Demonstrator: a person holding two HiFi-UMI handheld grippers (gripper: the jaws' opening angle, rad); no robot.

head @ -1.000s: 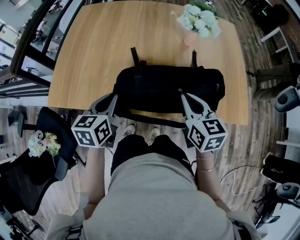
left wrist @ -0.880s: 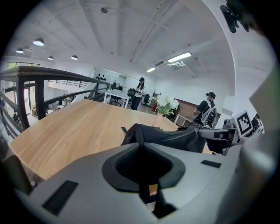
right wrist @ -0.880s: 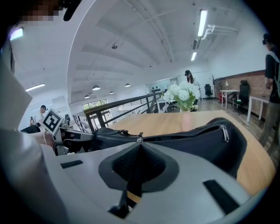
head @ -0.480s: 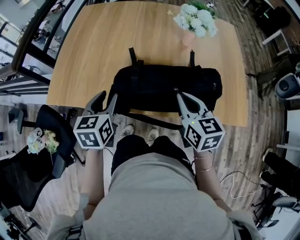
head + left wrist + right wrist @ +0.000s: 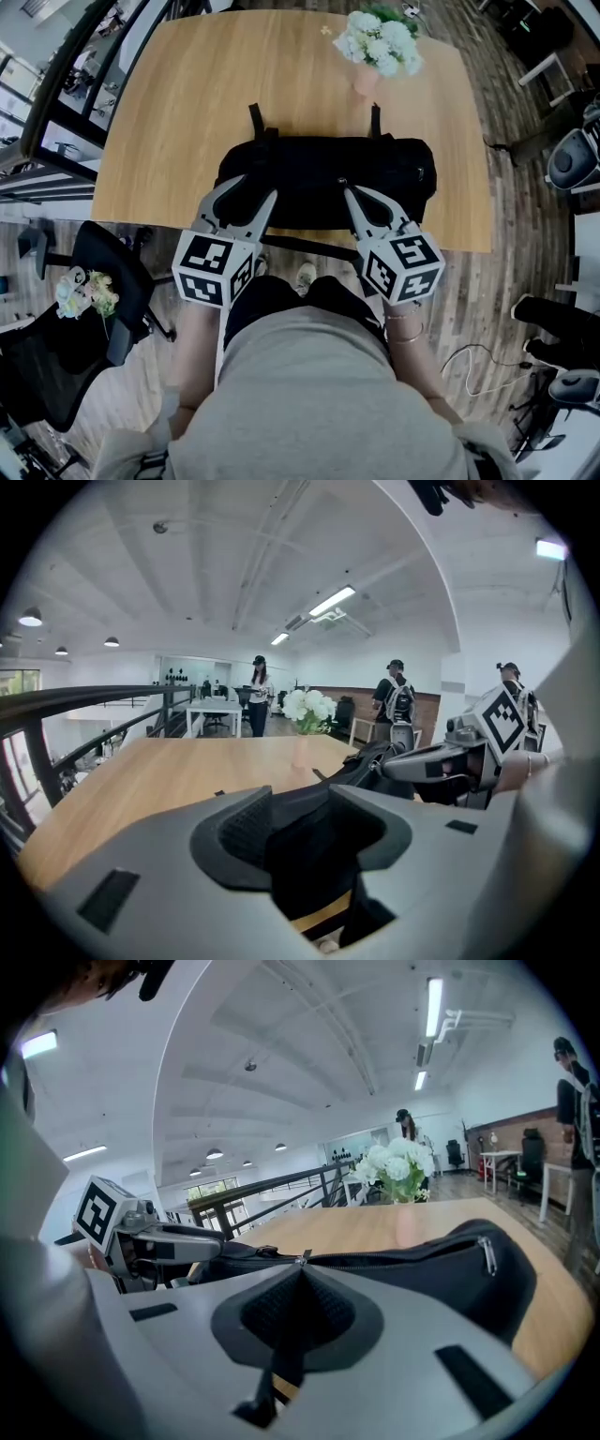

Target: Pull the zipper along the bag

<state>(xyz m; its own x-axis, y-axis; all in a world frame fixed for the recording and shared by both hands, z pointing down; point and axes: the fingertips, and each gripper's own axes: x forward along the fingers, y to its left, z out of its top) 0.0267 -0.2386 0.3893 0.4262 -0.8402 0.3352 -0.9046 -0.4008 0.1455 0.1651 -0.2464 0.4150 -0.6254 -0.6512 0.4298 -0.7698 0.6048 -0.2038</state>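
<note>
A black bag [image 5: 323, 173] lies across the near half of the wooden table [image 5: 187, 103]. My right gripper [image 5: 343, 187] is shut on the small metal zipper pull [image 5: 301, 1260] on the bag's top, left of the middle; the closed zipper line runs away to the right. My left gripper [image 5: 246, 193] hangs over the bag's near left part. Its jaws have just been opening and now stand wide. In the left gripper view the bag's dark end [image 5: 314, 855] shows between the jaws, and neither of the pads [image 5: 242, 829] presses on it.
A vase of white flowers [image 5: 378, 45] stands on the table behind the bag's right end. Two straps [image 5: 255, 120] stick out behind the bag. A black office chair [image 5: 66, 328] is at the lower left. Several people stand far off in the room.
My left gripper let go of the bag's left end, opened wide and moved right and a little up over the bag. The right gripper kept its place on the zipper pull.
</note>
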